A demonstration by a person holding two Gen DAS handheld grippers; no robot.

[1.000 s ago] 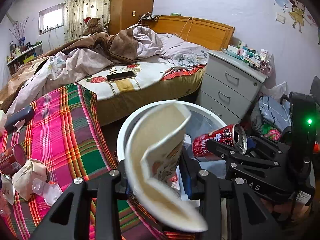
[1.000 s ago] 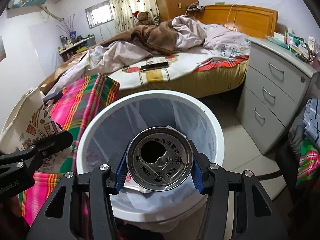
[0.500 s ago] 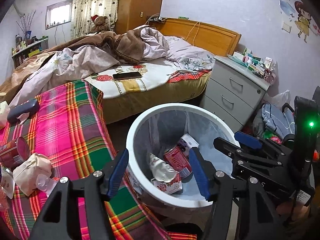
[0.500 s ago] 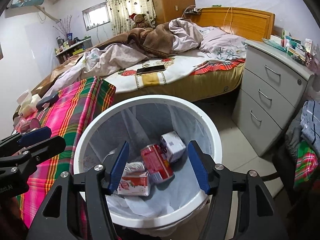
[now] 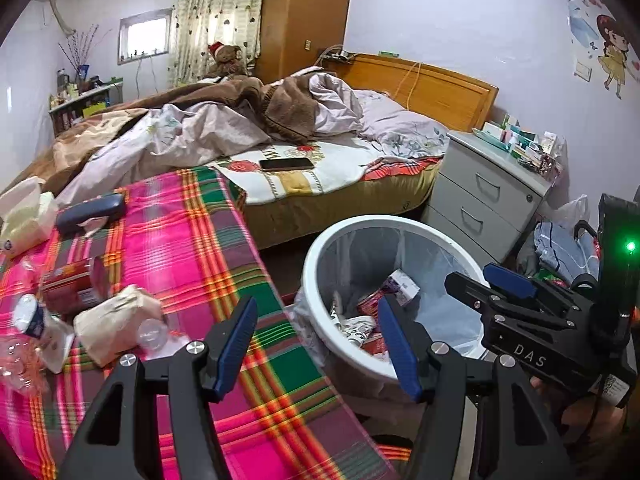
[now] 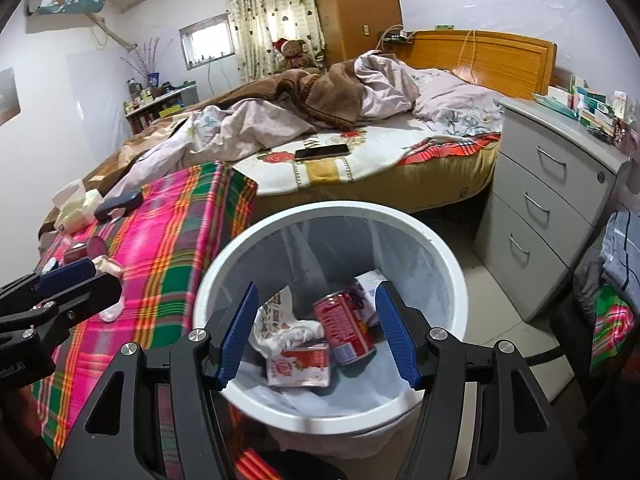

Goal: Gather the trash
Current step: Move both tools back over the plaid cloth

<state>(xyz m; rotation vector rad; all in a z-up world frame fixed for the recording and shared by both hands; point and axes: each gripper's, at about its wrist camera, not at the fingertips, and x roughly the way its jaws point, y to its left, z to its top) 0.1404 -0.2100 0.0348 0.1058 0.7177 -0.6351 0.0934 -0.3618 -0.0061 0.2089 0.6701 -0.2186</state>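
The white trash bin's (image 6: 448, 264) mouth stands open from above, a red can (image 6: 344, 330) and cartons low inside; the plaid-covered table (image 5: 192, 248) crowds its left, its near-left cluttered with wrappers (image 5: 116, 322); bare floor (image 6: 476, 292) lies right, before the grey drawer cabinet (image 6: 540, 208).

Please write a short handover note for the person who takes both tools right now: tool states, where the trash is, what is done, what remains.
Left tool: open, nothing between its pads, over the plaid cloth's edge beside the bin.
Right tool: open, empty, above the white trash bin.
Done: a red can, a red-and-white carton, a small white box and crumpled paper lie in the bin.
Left: on the plaid cloth another red can, a crumpled paper bag and clear plastic bottles wait.
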